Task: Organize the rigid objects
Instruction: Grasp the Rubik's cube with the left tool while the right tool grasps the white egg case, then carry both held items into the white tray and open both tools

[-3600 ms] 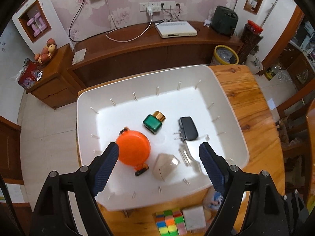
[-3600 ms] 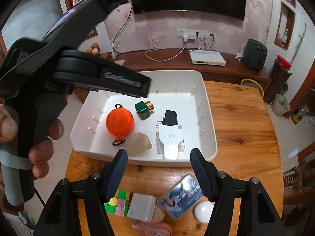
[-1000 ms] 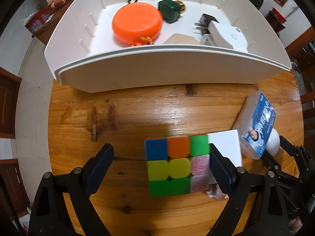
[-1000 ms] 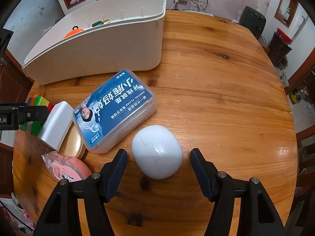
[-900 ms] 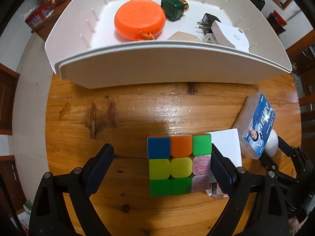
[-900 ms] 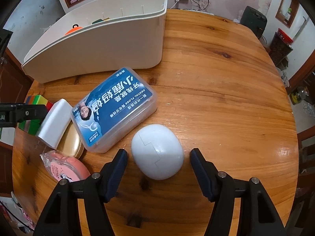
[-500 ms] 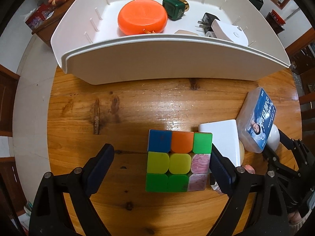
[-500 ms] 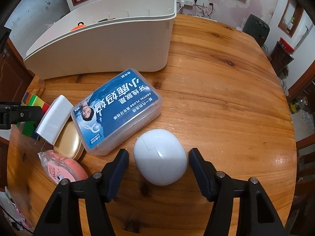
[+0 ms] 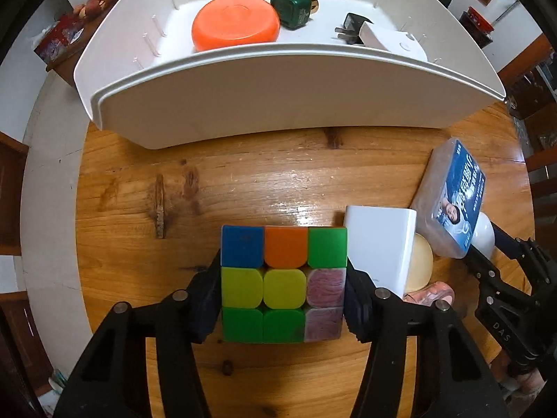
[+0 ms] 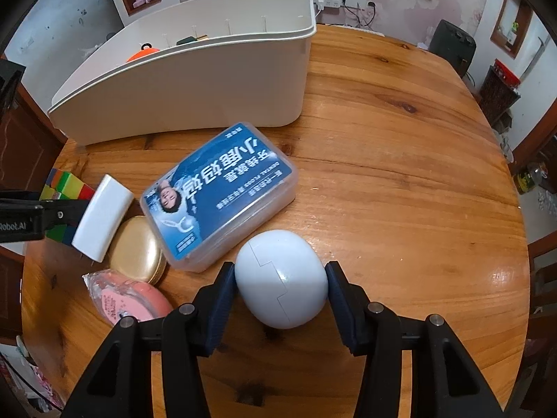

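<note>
On the left, the left gripper [image 9: 283, 299] has just been closing: where its jaws stood wide on either side of the puzzle cube [image 9: 283, 284] a moment ago, both pads now press against the cube's side faces, low in the centre of the left wrist view. The cube sits on the wooden worktop [image 9: 243, 181], below the white bin [image 9: 278, 97] that fills the top of that view, and touching the white charger block [image 9: 379, 244] on its right.

On the right, the right gripper [image 10: 281, 291] has likewise been closing, and its jaws now bracket the white egg-shaped case [image 10: 282, 282] at the lower centre of its view, pads against both flanks. The egg rests on the worktop just beside the blue-labelled dental floss box [image 10: 222, 191].

Both grasps look set, so the pick stage seems done for two items at once; the likely next step is lifting each and carrying it up-frame to the bin, which already holds an orange round case [image 9: 235, 31] and a green bottle [image 9: 292, 8].

Both grippers point steeply down at the worktop, near vertical, and neither hand has shifted noticeably while closing.
</note>
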Demonstrator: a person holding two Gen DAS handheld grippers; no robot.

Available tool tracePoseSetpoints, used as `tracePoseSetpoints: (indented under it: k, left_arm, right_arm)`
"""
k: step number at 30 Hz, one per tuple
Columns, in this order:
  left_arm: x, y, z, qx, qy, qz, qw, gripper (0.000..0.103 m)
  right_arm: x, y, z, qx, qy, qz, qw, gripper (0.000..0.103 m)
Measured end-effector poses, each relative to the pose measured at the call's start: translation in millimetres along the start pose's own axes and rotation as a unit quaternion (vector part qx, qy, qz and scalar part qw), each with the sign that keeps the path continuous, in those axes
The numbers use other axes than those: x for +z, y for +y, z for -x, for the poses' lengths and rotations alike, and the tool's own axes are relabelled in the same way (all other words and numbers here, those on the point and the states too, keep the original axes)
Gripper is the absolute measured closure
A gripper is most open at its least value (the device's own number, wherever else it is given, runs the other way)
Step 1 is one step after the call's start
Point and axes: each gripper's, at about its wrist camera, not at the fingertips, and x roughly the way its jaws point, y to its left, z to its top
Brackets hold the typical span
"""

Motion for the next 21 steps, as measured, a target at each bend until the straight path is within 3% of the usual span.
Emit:
tracePoseSetpoints:
  k: [9,21]
  left_arm:
    - [-5.1,12.9,26.4,0.003,-0.005,0.009,0.9999,0.042]
    - [21.4,16.9,123.1,-0.009,-0.085,0.006,0.9963,0.042]
  right_arm:
    - [2.2,13.6,27.0,0.006,-0.026,0.004,1.000,0.051]
    - [32.3,40.1,95.0,0.024,-0.093,0.018,0.995,0.051]
